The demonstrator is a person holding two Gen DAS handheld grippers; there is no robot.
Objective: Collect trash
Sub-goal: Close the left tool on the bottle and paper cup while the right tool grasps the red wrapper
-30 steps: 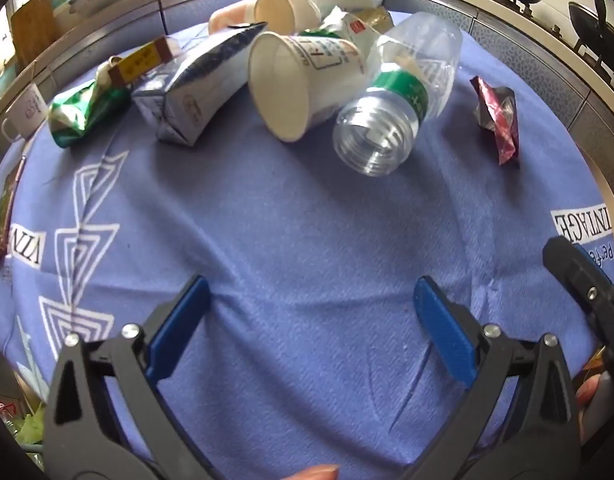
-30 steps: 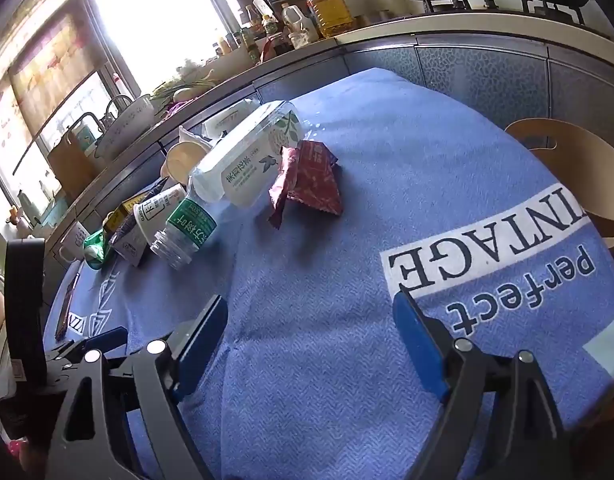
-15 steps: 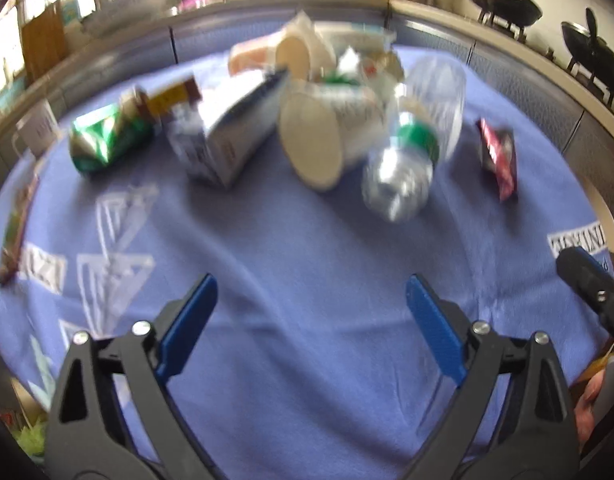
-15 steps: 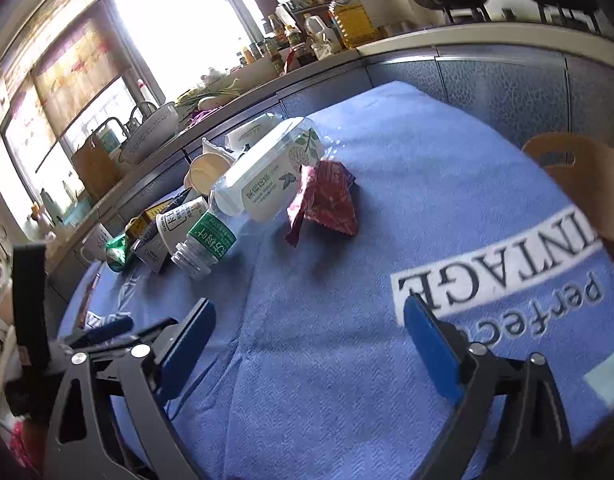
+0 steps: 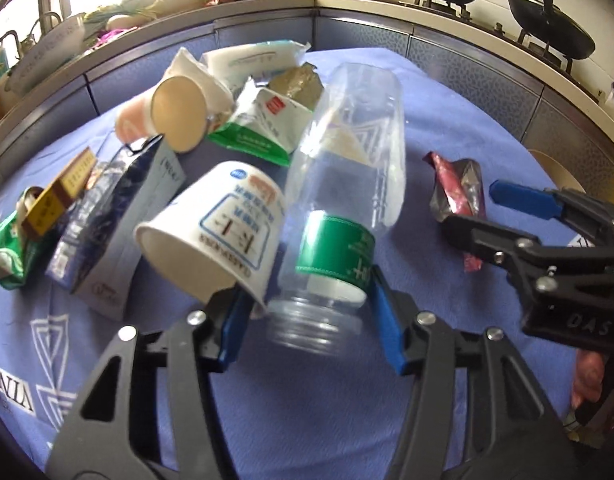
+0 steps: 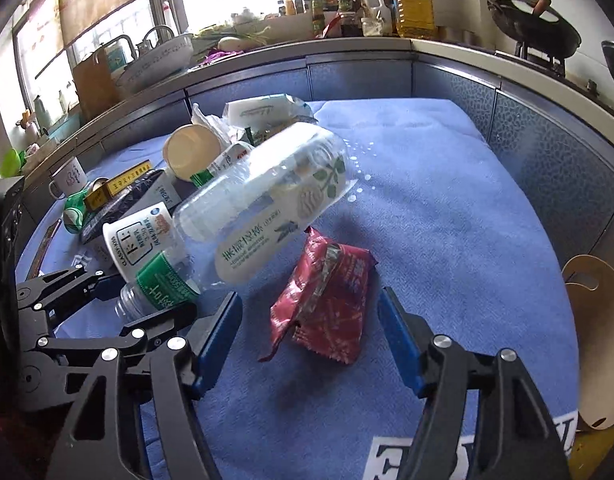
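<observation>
Blue-clothed counter [image 5: 307, 420]: left hand-held gripper [image 5: 311, 320] closing around the clear plastic bottle's [image 5: 347, 200] neck at lower centre, its long axis running away up-frame; right hand-held gripper [image 6: 311, 332], narrowing, straddles the crumpled red wrapper [image 6: 327, 300].

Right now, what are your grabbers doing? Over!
Left gripper closing around clear bottle neck. Right gripper closing around red wrapper. Paper cup crowds left finger.

bottle [image 5: 347, 216] lying on bench [image 5: 307, 408] | cup [image 5: 215, 236] just L, touching | wrapper [image 6: 327, 300] R of bottle – apart | carton [image 5: 107, 232] L of cup – pile behind
</observation>
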